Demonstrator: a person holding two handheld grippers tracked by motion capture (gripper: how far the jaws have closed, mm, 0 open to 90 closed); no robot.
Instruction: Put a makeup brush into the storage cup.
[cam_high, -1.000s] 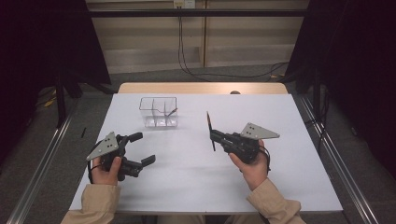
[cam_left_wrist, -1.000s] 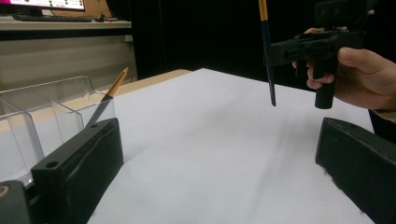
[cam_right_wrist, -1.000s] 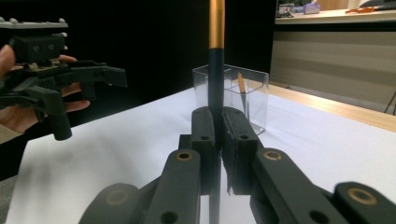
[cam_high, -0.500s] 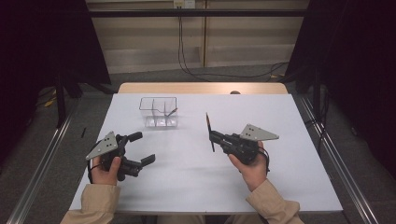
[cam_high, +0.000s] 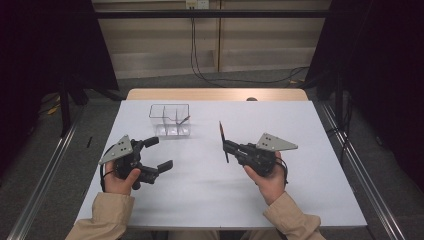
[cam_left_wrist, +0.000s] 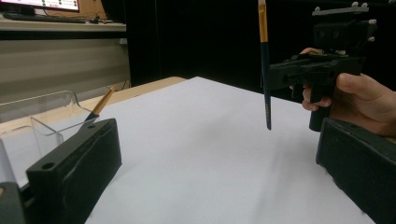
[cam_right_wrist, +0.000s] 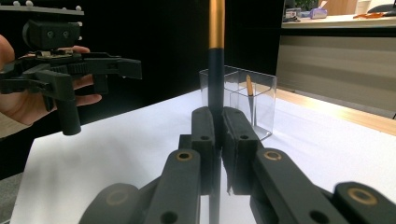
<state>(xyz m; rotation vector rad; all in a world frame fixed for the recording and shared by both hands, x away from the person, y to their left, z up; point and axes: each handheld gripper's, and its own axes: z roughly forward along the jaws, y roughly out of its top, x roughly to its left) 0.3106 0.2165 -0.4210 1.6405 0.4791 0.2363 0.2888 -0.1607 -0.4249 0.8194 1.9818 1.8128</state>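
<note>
The dark pencil (cam_high: 222, 142) with the gold band stood just right of the middle of the high view, upright and clear of the table (cam_high: 310, 200), pinched low on its shaft between the pressed-together jaws of my right gripper (cam_high: 227, 146). In the right gripper view its shaft (cam_right_wrist: 215, 60) rose straight up the centre of the frame from between my black pads. So the pick-up looked done, to my eye.

What was left was the delivery. The clear divided box (cam_high: 171, 120) sat up and to the left of the pencil in the high view, well apart from it, near the far edge of the table. One pencil (cam_high: 184, 120) already leaned inside it, its tip showing toward the box's right side. I judged that I still had to carry mine over, tip it in and let go.

My left gripper (cam_high: 159, 152) hung at the lower left of the high view, its jaws spread and holding nothing. In the left gripper view the held pencil (cam_left_wrist: 265, 70) hung in the upper middle of the frame.
</note>
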